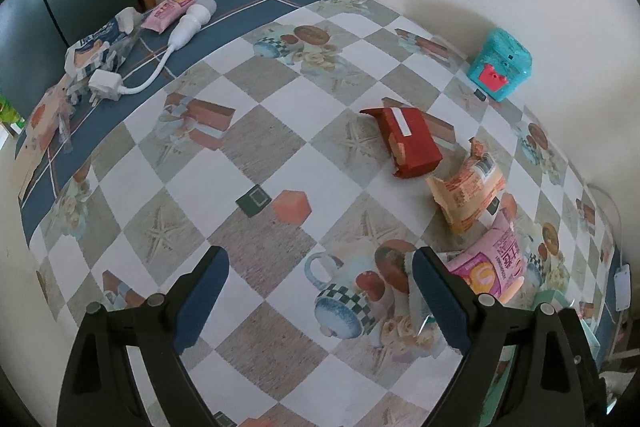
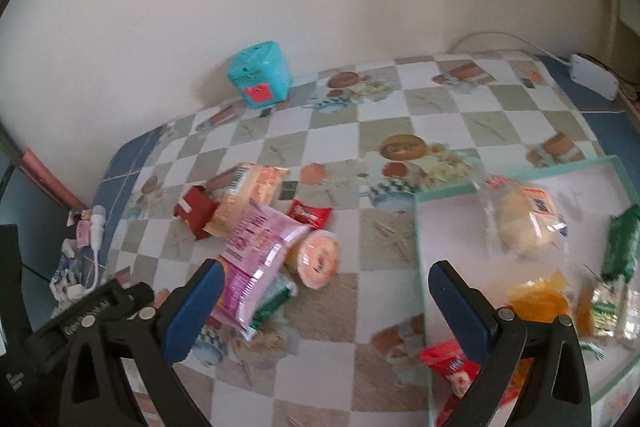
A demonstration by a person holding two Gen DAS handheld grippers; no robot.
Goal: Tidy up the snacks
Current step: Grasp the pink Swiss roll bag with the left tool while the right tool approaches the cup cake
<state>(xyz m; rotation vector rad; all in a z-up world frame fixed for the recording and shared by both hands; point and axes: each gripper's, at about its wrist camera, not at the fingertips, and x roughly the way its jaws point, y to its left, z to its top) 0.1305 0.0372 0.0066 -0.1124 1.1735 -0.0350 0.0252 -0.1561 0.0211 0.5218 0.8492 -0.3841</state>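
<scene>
Still unsorted: pink pack [image 2: 256,259], orange pack [image 2: 244,195] and red pack [image 2: 196,213] heaped left of tray [image 2: 516,173]. Left gripper [image 1: 320,291] gaping, empty, near pile. Right gripper [image 2: 326,303] likewise wide, empty, between pile and tray, probably for fetching another snack.

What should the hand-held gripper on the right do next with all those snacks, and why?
Probably swing the right hand-held gripper toward the big pink snack bag and close on it. Its jaws are open and empty, the bag lies on top of the loose pile on the table, and the shallow tray beside it already holds several snacks, so the bag likely goes there next.
</scene>
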